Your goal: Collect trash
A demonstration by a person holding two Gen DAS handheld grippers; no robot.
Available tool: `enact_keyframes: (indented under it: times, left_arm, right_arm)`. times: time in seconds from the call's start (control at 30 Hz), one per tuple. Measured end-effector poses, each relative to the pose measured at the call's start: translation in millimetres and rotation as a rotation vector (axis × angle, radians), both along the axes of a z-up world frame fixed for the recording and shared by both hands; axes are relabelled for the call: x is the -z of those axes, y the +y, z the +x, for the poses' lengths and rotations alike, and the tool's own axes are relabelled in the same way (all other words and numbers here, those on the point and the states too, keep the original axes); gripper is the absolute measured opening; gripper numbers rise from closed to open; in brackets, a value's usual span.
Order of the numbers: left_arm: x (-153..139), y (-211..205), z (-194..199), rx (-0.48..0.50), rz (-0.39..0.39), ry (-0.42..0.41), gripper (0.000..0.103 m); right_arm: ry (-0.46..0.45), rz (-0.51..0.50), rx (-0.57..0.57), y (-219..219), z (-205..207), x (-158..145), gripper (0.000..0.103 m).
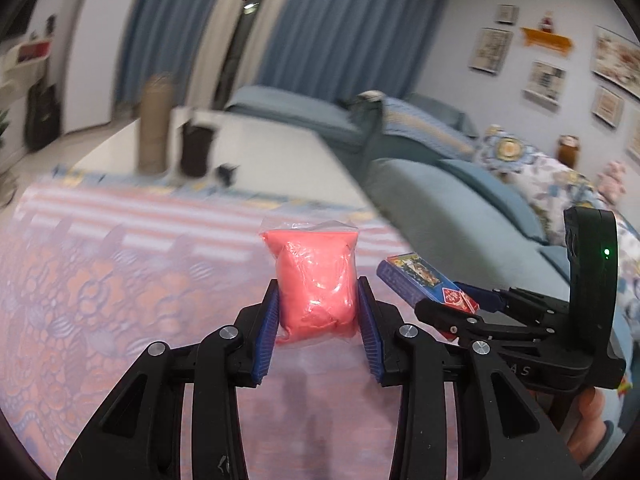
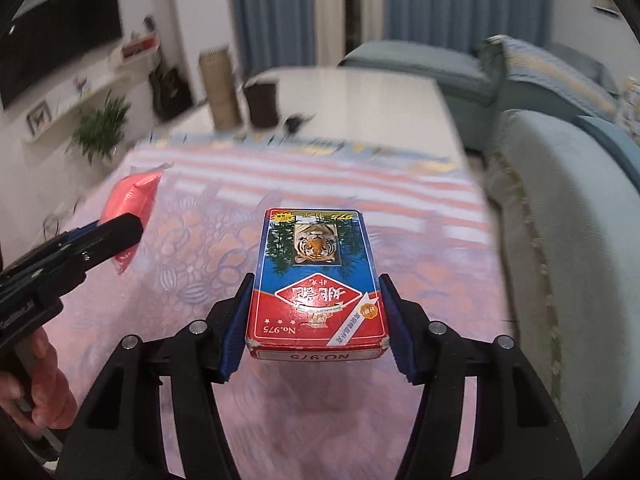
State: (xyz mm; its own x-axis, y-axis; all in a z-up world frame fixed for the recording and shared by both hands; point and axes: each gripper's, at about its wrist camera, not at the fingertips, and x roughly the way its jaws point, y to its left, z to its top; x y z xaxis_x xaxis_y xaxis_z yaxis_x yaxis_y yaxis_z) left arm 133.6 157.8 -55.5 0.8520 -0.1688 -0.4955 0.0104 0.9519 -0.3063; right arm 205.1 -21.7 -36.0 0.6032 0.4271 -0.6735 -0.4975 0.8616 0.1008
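Left wrist: left tongs clamp pink plastic pouch; right tongs clamp red-blue tiger card box.

Black gripper linkages, silver rivets, ribbed blue pads, seemingly rubber.

Coral-pink bag in clear wrap, red-and-blue tiger-print card box, pink floral rug striped at 12 o'clock, blue curtains.
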Motion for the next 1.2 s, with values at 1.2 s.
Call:
enact_keyframes:
  times: [1.2]
  left_arm:
    - [71.9, -321.6, 41.8, 0.779, 0.122, 0.327, 0.054]
  right_arm:
    - [0.318, 0.124, 0.799, -344.4, -98.8, 124.4, 0.057]
